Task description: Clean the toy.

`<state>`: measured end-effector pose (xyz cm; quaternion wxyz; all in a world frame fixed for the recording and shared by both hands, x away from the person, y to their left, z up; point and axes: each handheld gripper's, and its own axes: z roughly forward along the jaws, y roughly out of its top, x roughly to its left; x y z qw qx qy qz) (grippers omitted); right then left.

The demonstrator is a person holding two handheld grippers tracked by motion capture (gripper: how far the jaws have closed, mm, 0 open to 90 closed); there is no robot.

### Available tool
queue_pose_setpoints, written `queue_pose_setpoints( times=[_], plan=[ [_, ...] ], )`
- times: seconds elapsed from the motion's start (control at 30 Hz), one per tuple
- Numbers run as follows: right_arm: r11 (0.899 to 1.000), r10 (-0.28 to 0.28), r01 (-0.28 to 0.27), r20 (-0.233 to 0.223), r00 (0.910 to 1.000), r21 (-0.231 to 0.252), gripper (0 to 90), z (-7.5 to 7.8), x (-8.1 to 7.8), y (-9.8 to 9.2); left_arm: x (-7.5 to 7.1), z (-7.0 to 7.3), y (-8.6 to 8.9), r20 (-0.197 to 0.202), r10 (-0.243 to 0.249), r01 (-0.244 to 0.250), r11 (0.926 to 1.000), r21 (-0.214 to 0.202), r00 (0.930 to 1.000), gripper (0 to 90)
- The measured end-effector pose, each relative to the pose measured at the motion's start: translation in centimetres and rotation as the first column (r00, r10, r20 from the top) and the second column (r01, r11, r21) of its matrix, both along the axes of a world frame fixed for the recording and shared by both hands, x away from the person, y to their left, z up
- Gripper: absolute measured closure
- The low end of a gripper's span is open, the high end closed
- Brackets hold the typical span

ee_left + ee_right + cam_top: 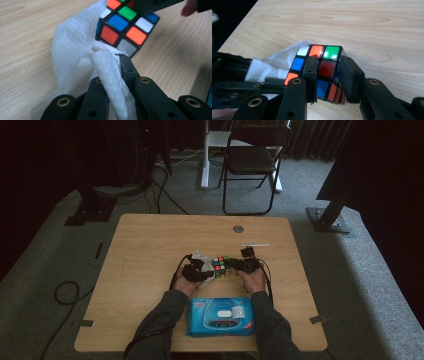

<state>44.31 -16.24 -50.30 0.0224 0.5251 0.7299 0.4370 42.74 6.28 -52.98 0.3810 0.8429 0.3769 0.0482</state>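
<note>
**Cube wipe-down, both grippers engaged**

Obs. from beside the table: person seated at a light wood table (pixel 150 240), forearms in from the near edge, one gripper per hand.

R gripper (pixel 328 75): jaws clamped on a Rubik's cube (pixel 319 70), one pad on the face w/ the red centre sticker, other pad round the corner on the adjacent side. Cube sits tilted on one edge/corner, not flat. Top row seen from the right gripper view: white, orange, green. In the high view the cube (pixel 221 266) is approx. mid-table, slightly toward the person, between the two hands; R gripper (pixel 243 266) is just beside it on the right.

L gripper (pixel 110 65): jaws closed on a white wet wipe (pixel 72 50). Wipe is bunched between the pads, w/ a loose flap standing up and draped against the cube's side. Textured weave visible. Wipe touches the cube (pixel 125 27) at its lower corner nr. the grey-white sticker. In the high view the L gripper (pixel 197 270) is tight against the cube's left side.

Other items: blue wet-wipe pack (pixel 220 317) w/ white flip lid, lying flat on the table betw. the forearms, near edge. Behind the table: black folding chair (pixel 252 160) on grey carpet, well apart from the work.
</note>
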Motion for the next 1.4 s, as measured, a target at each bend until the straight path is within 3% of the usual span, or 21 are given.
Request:
queue_pose_setpoints(
  times=[0.03, 0.13, 0.23, 0.5, 0.63, 0.8, 0.97, 1.03, 1.07, 1.13, 1.17, 1.27, 1.33, 1.4],
  plan=[
    [1.0, 0.0, 0.0, -0.002, 1.0, -0.001, 68.1, 0.0, 0.0, 0.0, 0.1, -0.3, -0.3, -0.006, -0.002, 0.003, 0.9995, 0.03, 1.0, 85.7],
    [1.0, 0.001, -0.001, -0.003, 1.0, -0.001, 68.2, 0.0, 0.0, 0.0, 0.2, -0.6, -0.3, -0.008, -0.009, 0.009, 0.9995, 0.029, 0.9999, 86.0],
    [1.0, 0.003, -0.003, -0.003, 1.0, -0.001, 68.3, 0.0, 0.1, 0.0, 0.0, -0.3, -0.7, 0.018, -0.017, 0.015, 0.9972, 0.073, 0.9997, 86.0],
    [1.0, 0.004, -0.004, -0.001, 1.0, 0.004, 68.8, 0.0, 0.1, 0.1, -0.7, -0.1, -1.2, 0.04, -0.082, 0.077, 0.9898, 0.12, 0.9959, 85.7],
    [1.0, 0.009, -0.009, -0.005, 0.9999, 0.002, 68.7, 0.0, 0.1, 0.0, -0.1, -0.1, -1.0, 0.048, -0.049, 0.042, 0.9913, 0.125, 0.9977, 85.0],
    [1.0, 0.011, -0.011, -0.009, 0.9999, 0.007, 68.7, 0.0, 0.2, 0.0, 0.6, -0.2, -0.7, 0.042, 0.001, -0.005, 0.9938, 0.111, 0.9991, 83.5],
    [1.0, 0.016, -0.016, -0.008, 0.9998, 0.01, 68.4, -0.1, 0.2, -0.1, 2.3, -0.2, -0.2, 0.015, 0.088, -0.088, 0.9928, 0.081, 0.9961, 83.4],
    [1.0, 0.016, -0.016, -0.009, 0.9998, 0.012, 68.4, -0.1, 0.2, -0.1, 2.3, -0.2, -0.2, 0.015, 0.088, -0.088, 0.9928, 0.081, 0.9961, 83.4],
    [1.0, 0.016, -0.016, -0.009, 0.9998, 0.012, 68.3, -0.1, 0.2, -0.1, 2.5, -0.2, -0.2, 0.007, 0.116, -0.116, 0.9915, 0.059, 0.9933, 83.4],
    [1.0, 0.018, -0.018, -0.01, 0.9998, 0.015, 68.0, -0.1, 0.2, -0.1, 2.3, 0.2, 0.0, 0.014, 0.126, -0.126, 0.992, 0.009, 0.992, 84.5],
    [1.0, 0.018, -0.018, -0.01, 0.9998, 0.015, 68.0, -0.1, 0.2, -0.1, 2.3, 0.2, 0.0, 0.014, 0.126, -0.126, 0.992, 0.009, 0.992, 84.5],
    [1.0, 0.012, -0.012, -0.008, 0.9999, 0.017, 68.1, -0.1, 0.2, -0.1, 2.1, 0.7, 0.7, 0.012, 0.133, -0.132, 0.9882, -0.078, 0.991, 84.3],
    [1.0, 0.011, -0.011, -0.008, 0.9999, 0.016, 68.1, -0.1, 0.2, -0.1, 1.9, 1.2, 0.9, 0.022, 0.126, -0.123, 0.9872, -0.102, 0.9918, 84.3],
    [1.0, 0.01, -0.01, -0.006, 0.9999, 0.013, 68.1, -0.1, 0.1, 0.0, 1.4, 1.8, 0.8, 0.043, 0.095, -0.09, 0.9909, -0.1, 0.9946, 84.6]
  ],
)
